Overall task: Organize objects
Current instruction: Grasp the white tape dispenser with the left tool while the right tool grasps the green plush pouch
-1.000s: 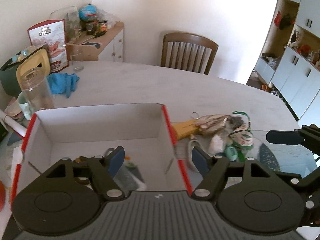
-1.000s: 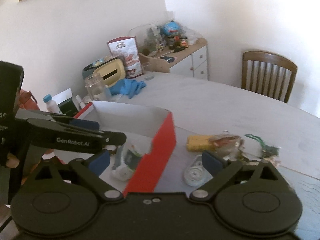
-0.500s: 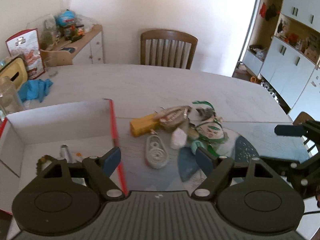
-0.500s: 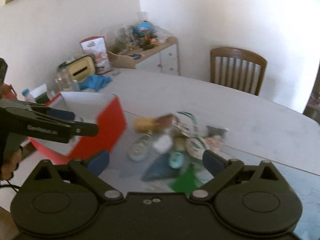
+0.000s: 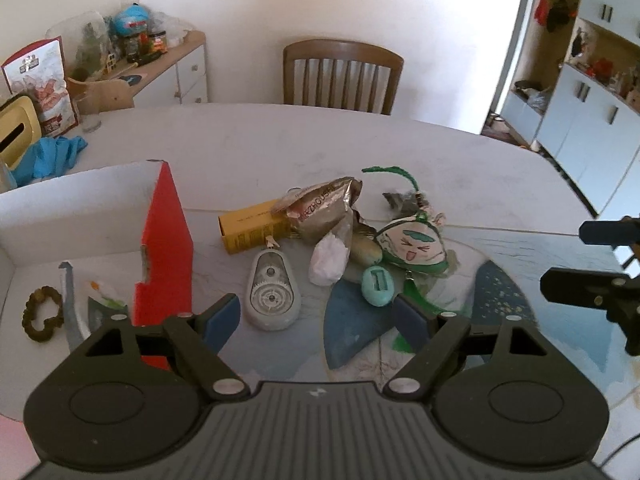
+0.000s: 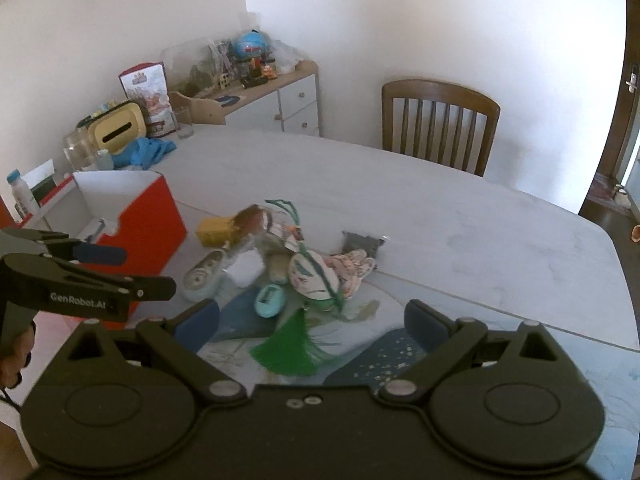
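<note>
red box (image 5: 164,240) holds a few items; table pile (image 5: 332,232) unsorted; left gripper (image 5: 320,316) and right gripper (image 6: 312,320) jaws wide, empty.

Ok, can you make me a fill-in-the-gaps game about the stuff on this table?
1. The box has a ____ side.
2. The cloth by the wall is ____.
3. The left gripper jaws are ____, with nothing between them.
4. Behind the table stands a wooden ____.

Missing words: red; blue; open; chair
</note>
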`<state>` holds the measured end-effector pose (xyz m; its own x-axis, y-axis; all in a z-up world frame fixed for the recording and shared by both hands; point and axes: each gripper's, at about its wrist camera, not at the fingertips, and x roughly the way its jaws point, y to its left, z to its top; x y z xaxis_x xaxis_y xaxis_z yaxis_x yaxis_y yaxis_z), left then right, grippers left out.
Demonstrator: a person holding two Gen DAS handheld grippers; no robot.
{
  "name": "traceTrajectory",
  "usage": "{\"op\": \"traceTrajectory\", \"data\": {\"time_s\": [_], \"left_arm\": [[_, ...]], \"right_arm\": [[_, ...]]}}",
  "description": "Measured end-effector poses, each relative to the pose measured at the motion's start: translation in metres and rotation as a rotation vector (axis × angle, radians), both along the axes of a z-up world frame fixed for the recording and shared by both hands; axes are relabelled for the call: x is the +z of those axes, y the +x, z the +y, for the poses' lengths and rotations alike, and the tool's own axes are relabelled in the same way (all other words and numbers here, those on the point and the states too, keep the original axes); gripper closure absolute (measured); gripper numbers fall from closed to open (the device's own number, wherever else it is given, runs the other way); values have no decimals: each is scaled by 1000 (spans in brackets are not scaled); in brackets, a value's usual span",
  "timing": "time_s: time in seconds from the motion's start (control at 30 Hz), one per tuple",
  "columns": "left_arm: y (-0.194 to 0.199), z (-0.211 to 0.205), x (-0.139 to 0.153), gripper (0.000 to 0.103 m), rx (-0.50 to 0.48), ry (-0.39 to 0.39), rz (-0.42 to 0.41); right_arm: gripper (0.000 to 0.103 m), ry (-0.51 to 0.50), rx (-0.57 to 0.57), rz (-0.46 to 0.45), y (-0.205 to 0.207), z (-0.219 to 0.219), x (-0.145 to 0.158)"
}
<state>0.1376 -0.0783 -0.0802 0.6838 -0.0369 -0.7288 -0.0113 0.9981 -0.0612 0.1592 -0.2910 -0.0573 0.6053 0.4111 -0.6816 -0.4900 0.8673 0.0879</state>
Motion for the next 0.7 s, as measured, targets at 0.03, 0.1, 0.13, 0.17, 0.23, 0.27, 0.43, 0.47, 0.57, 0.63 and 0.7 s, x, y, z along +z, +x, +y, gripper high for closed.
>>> {"op": "traceTrajectory", "data": {"time_s": [0.03, 0.1, 0.13, 0.17, 0.23, 0.27, 0.43, 0.47, 0.57, 0.63, 0.7], "left_arm": [[3, -2, -5, 19, 11, 8, -3], [8, -5, -14, 19, 37, 29, -8], [11, -6, -18, 19, 45, 36, -10], [14, -7, -22, 19, 52, 43, -11], [19, -8, -31, 19, 68, 50, -10], [21, -9, -34, 19, 71, 52, -9], [33, -14, -51, 19, 94, 84, -27], [35, -14, -54, 19, 101, 94, -30], [42, -11, -63, 19, 130, 107, -27], [46, -7, -69, 19, 153, 100, -24], [50, -3, -75, 19, 174, 86, -15]], "right_arm": [[5, -6, -3, 6, 4, -1, -3], [5, -10, -6, 15, 12, -2, -10], [6, -15, -7, 18, 16, -2, -12], [7, -19, -8, 21, 19, -2, -15], [8, -25, -4, 31, 27, -1, -21], [9, -31, -1, 36, 32, 0, -24], [14, -56, 29, 49, 48, 8, -37], [16, -60, 37, 50, 51, 11, -39], [21, -70, 66, 53, 58, 17, -44], [24, -75, 91, 50, 61, 22, -45], [26, -83, 113, 45, 65, 26, -46]]}}
